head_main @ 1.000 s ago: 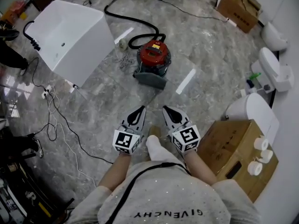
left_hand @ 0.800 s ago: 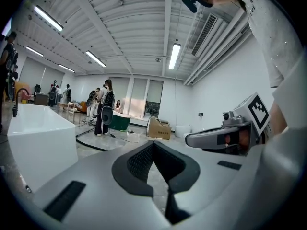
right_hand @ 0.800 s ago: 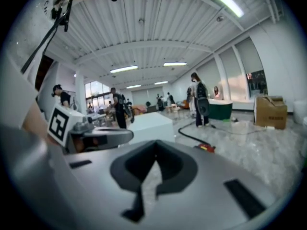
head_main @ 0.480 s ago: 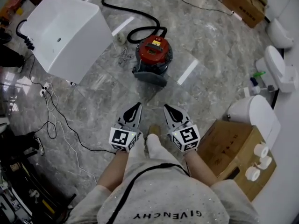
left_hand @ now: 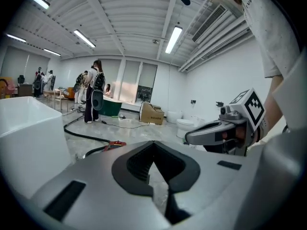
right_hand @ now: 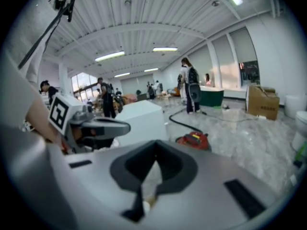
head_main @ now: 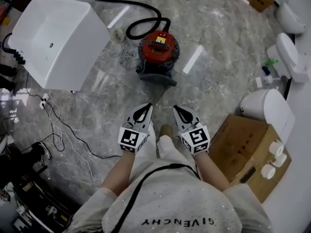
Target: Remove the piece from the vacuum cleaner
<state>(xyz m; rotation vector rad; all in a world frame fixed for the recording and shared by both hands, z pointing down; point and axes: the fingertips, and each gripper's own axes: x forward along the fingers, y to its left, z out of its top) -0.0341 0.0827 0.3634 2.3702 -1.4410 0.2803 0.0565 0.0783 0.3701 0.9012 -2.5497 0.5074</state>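
A red round vacuum cleaner with a grey base stands on the marble floor, its black hose curling off to the back left. It shows small and red in the left gripper view and in the right gripper view. My left gripper and right gripper hang side by side in front of the person's legs, about a step short of the vacuum cleaner. Both are shut and hold nothing.
A large white tub stands left of the vacuum cleaner. A cardboard box with paper rolls sits at the right, beside white toilets. Loose cables trail over the floor at the left. People stand far off in the hall.
The view has moved forward, so the vacuum cleaner and the tub lie nearer and lower in the frame. Both grippers stay shut and level in front of the body.
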